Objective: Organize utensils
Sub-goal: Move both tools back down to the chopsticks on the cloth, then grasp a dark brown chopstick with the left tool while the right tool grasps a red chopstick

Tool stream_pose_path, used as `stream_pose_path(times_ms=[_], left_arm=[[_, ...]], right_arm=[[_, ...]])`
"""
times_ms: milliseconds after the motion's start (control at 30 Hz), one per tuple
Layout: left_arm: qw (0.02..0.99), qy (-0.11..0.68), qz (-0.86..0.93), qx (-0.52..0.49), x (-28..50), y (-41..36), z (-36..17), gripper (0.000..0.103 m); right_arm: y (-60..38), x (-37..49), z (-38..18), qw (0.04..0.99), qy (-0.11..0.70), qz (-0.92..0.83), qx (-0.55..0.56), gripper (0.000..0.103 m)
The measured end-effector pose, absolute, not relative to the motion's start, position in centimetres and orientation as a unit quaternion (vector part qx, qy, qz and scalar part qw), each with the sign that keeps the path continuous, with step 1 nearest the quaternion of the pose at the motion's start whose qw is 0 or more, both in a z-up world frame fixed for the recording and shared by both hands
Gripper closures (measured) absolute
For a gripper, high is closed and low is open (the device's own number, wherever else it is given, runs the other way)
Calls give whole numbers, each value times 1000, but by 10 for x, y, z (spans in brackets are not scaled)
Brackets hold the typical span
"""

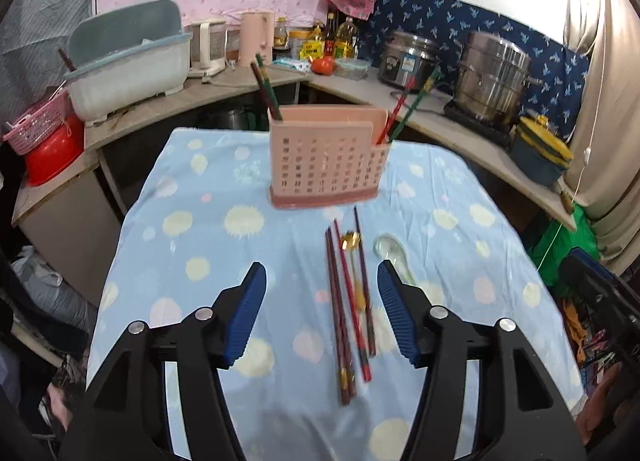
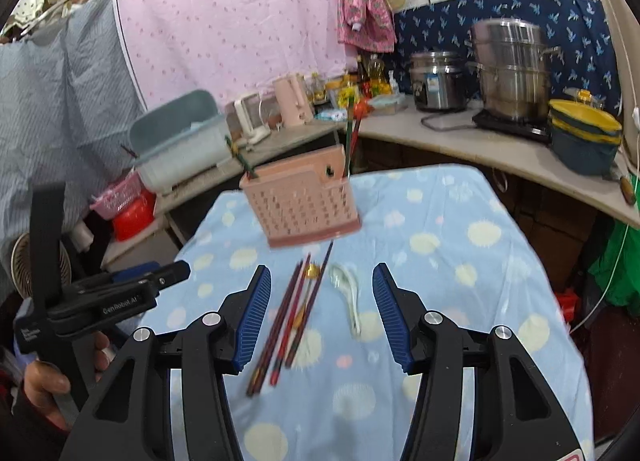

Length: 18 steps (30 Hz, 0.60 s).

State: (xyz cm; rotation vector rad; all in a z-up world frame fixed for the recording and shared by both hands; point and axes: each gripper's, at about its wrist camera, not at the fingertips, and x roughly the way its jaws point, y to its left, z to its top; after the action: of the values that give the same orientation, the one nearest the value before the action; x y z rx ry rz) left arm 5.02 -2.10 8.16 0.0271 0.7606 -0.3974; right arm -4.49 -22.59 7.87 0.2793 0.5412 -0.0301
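A pink perforated utensil holder stands on the blue spotted tablecloth, with chopsticks upright in its left and right ends. Several dark red chopsticks lie in front of it, over a gold spoon. A white ceramic spoon lies to their right. My left gripper is open and empty above the chopsticks. In the right wrist view the holder, chopsticks and white spoon lie ahead of my right gripper, open and empty. The left gripper's body is at its left.
A counter wraps behind the table with a grey dish tub, kettles, bottles, a rice cooker, a steel steamer pot and a yellow-lidded pot. A red basin sits at the left. The table edges drop off on both sides.
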Motion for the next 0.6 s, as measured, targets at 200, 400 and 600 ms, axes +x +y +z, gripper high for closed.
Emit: stream_pose_path(times_ms=[200,400,600], left_arm=[[894,410,-175,37,29,-20,27,48],[879,441,-181,32,20,-23,-20,48],[873,453,-177,41,22,-26,-42,50]], right_arm=[[-205,-44,19,939,319,-17,127,51],[-186,-34,-21,930,351,-12,111,51],[-180,-20,-36,924,367,-9,106,51]])
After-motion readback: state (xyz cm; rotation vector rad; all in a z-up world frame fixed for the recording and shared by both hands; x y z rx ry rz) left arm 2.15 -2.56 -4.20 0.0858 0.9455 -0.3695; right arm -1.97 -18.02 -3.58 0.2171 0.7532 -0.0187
